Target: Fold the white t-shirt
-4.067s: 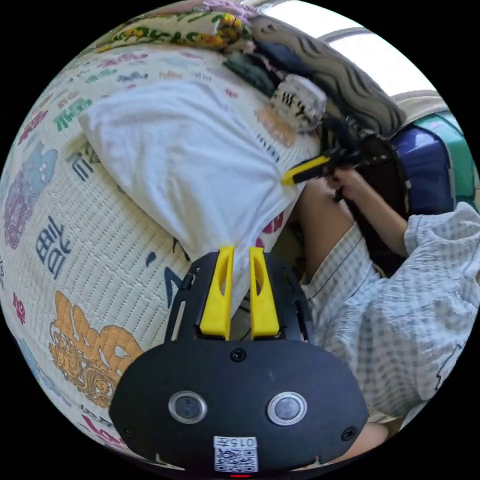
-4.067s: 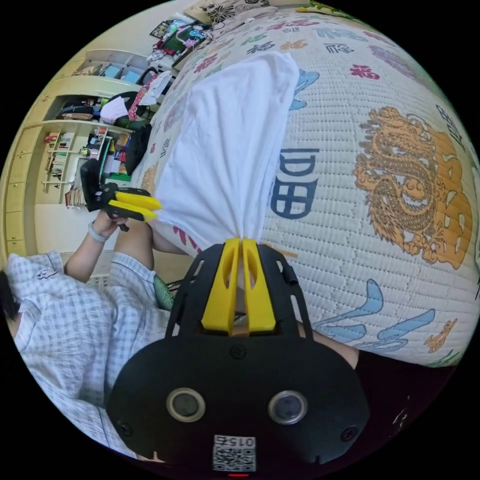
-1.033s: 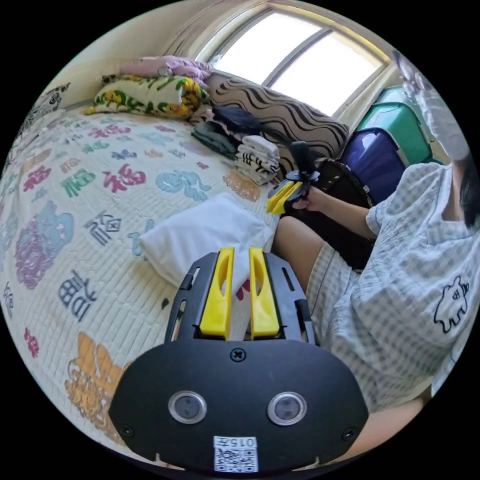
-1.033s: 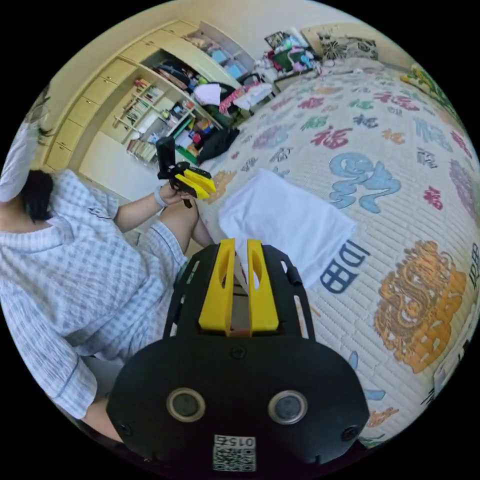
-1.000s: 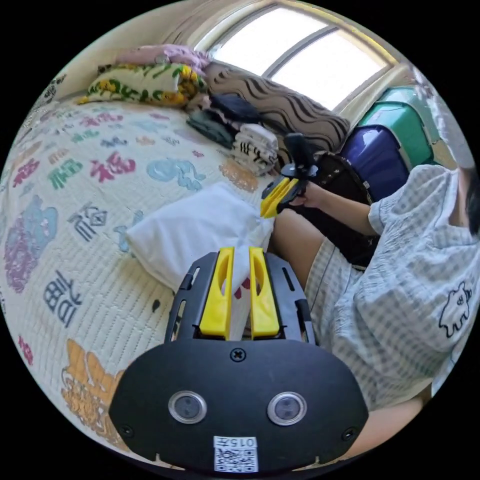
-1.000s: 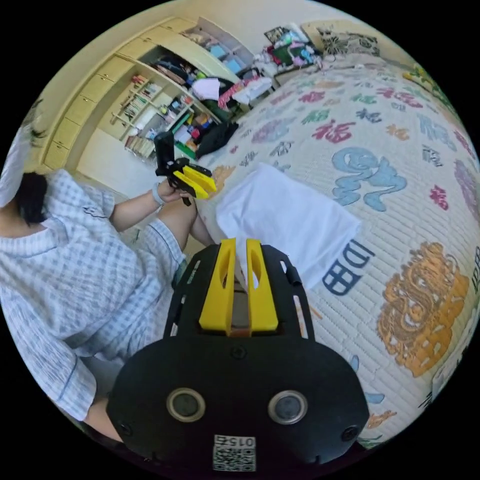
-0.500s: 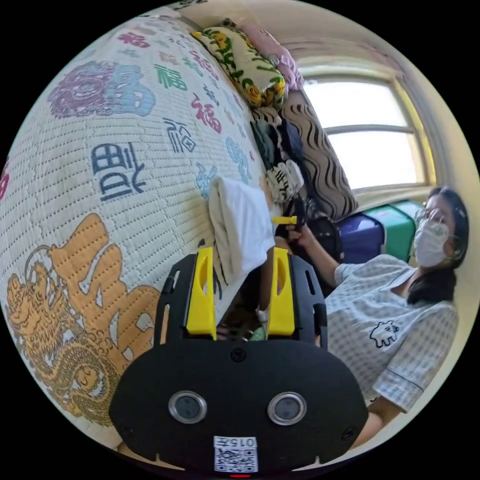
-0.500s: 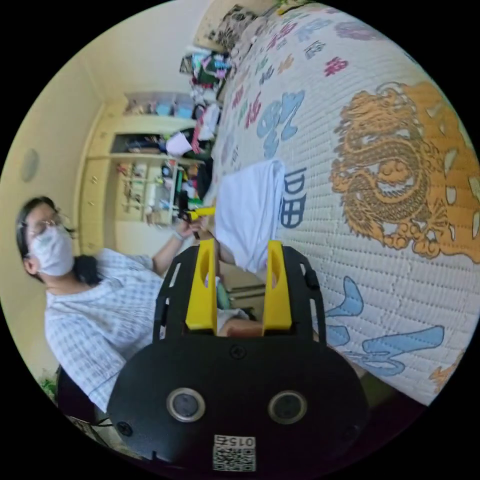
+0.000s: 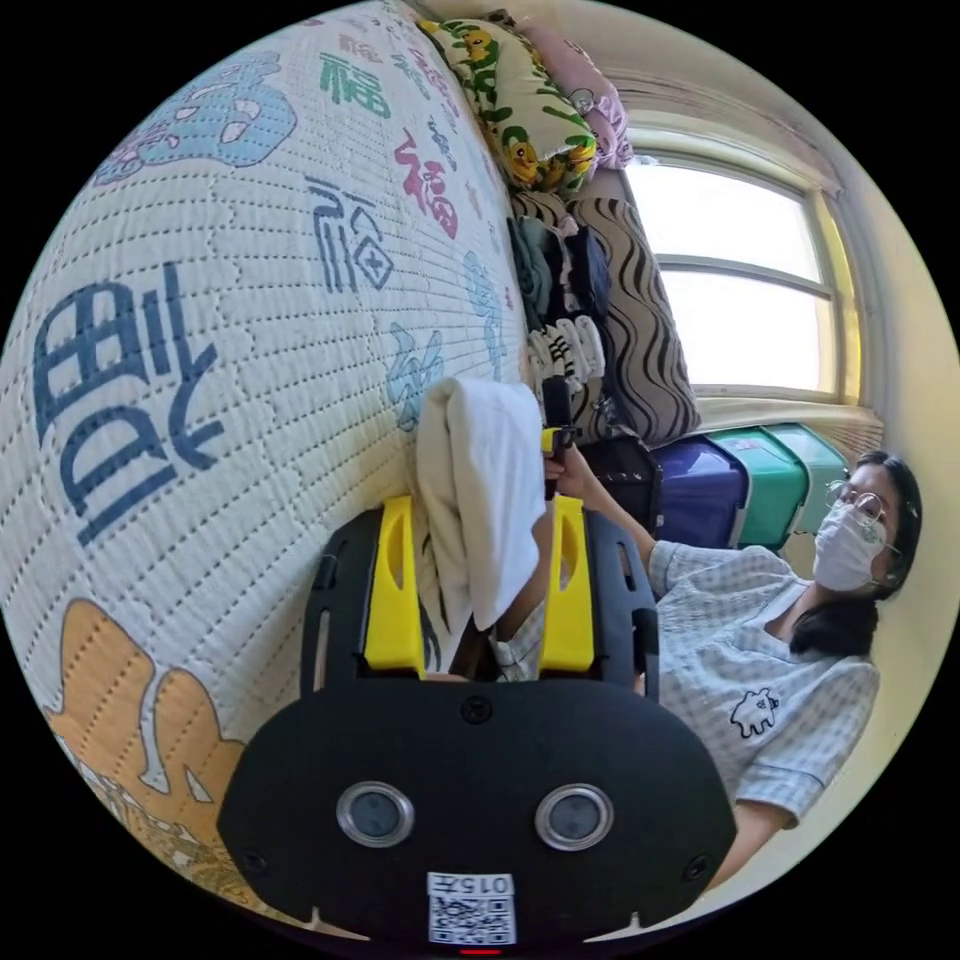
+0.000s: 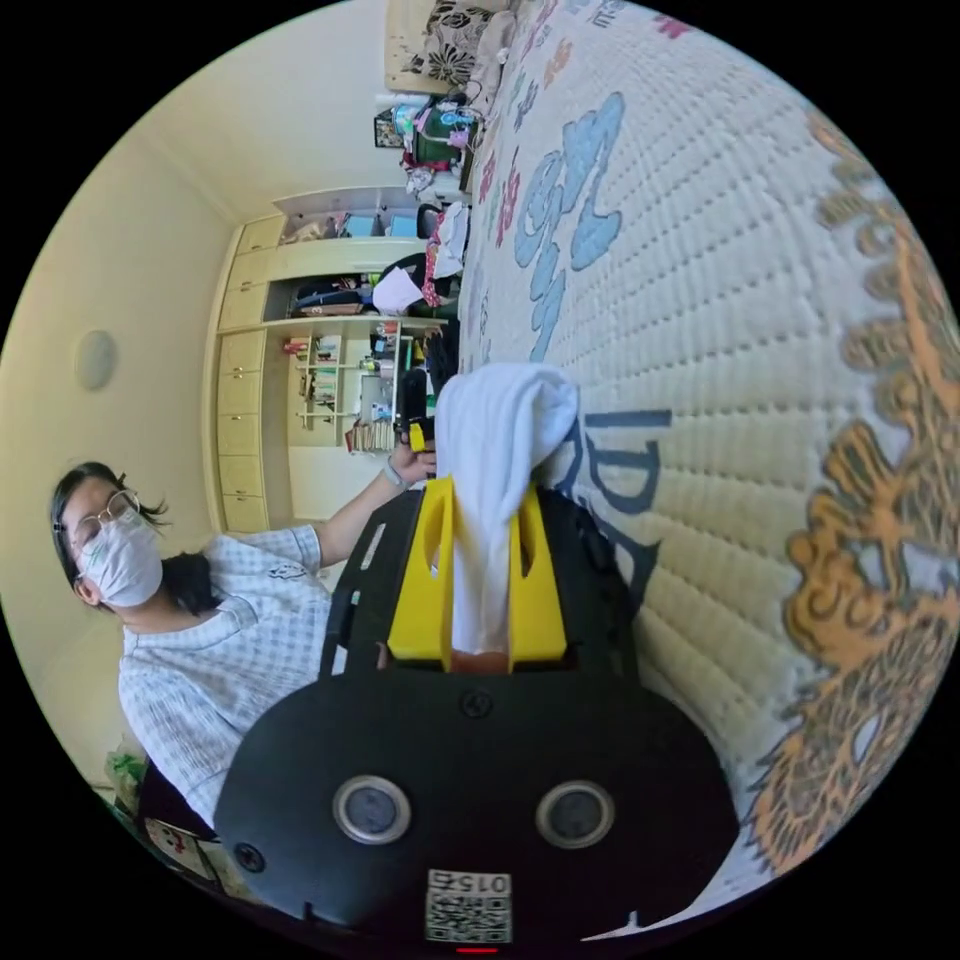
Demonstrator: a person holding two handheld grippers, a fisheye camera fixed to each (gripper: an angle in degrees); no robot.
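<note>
T-shirt (image 10: 497, 440) lengthwise between right tongs (image 10: 478, 580)

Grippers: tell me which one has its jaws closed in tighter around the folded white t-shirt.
The right gripper: its jaws sit close against the white t-shirt. The left gripper is spread wide, with gaps beside the shirt.

My fingers (image 9: 395, 580) are yellow on black bodies. The t-shirt (image 9: 480, 480) between them is plain white. The bed (image 9: 250, 250) cover is cream, quilted, printed with navy, red, green and light blue characters and an orange dragon (image 10: 880, 560). The person's top (image 9: 740, 650) is pale blue-and-white check.
</note>
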